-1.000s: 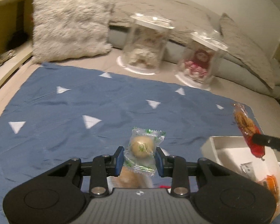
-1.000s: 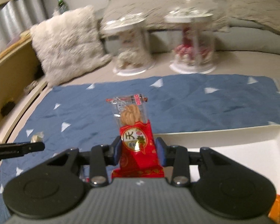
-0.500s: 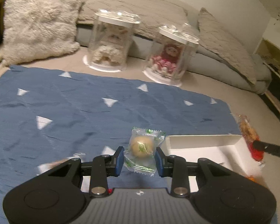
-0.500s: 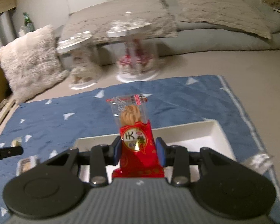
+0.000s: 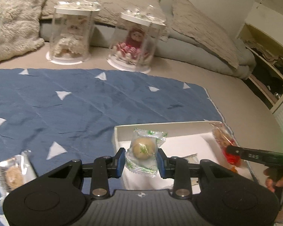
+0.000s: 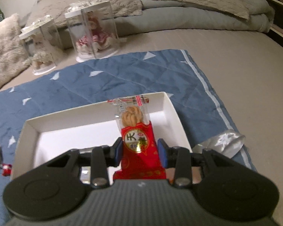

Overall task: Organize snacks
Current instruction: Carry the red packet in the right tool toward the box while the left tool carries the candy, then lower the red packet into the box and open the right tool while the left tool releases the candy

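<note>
My left gripper (image 5: 141, 160) is shut on a round yellow candy in a clear green-printed wrapper (image 5: 144, 147), held over the left end of the white box (image 5: 160, 127). My right gripper (image 6: 140, 150) is shut on a red packet with a twisted pastry (image 6: 135, 131), held over the right part of the white box (image 6: 96, 109). The right gripper and its packet also show in the left wrist view (image 5: 224, 143) at the box's right end.
The box lies on a blue cloth with white triangles (image 5: 84, 101). A wrapped biscuit (image 5: 14, 173) lies on the cloth at left. Two clear doll cases (image 5: 135, 39) and pillows stand behind. A silver wrapper (image 6: 224, 141) lies right of the box.
Both grippers have moved with their snacks toward the white box and now hold them over it. The grips have not changed.
</note>
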The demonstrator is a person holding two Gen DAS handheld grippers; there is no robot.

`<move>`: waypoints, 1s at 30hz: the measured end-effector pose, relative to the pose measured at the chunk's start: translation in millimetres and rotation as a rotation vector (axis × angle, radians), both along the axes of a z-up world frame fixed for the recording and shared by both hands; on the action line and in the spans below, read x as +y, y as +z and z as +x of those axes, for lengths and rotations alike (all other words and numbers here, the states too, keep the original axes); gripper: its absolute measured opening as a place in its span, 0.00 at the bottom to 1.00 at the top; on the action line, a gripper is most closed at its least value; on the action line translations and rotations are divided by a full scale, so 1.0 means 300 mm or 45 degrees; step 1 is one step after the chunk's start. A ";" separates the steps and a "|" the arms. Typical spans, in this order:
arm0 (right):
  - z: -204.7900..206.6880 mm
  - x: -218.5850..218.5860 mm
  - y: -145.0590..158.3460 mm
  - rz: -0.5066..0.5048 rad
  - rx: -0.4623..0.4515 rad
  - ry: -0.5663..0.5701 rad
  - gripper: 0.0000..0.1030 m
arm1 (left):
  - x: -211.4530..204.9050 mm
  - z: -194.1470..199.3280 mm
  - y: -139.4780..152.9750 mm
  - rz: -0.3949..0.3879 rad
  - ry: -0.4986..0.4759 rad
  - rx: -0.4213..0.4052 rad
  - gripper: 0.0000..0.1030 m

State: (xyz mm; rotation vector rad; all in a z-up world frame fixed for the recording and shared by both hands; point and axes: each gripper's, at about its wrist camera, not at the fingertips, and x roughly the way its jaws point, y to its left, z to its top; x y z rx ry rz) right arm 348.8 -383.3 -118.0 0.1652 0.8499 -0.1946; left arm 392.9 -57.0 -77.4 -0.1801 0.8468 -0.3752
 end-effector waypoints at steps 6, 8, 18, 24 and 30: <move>0.031 -0.008 -0.048 -0.063 0.011 0.021 0.43 | -0.072 0.029 -0.026 -0.036 -0.036 0.032 0.36; 0.033 -0.021 -0.070 -0.084 0.031 0.018 0.43 | -0.102 0.039 -0.043 -0.044 -0.048 0.047 0.36; 0.057 -0.042 -0.142 -0.107 0.048 0.019 0.53 | -0.214 0.061 -0.120 -0.063 -0.105 0.116 0.36; 0.034 -0.049 -0.087 -0.022 -0.002 0.053 0.72 | -0.251 0.062 -0.148 -0.047 -0.111 0.155 0.36; 0.006 -0.069 -0.054 0.016 -0.014 0.068 0.72 | -0.268 0.055 -0.153 0.020 -0.089 0.121 0.44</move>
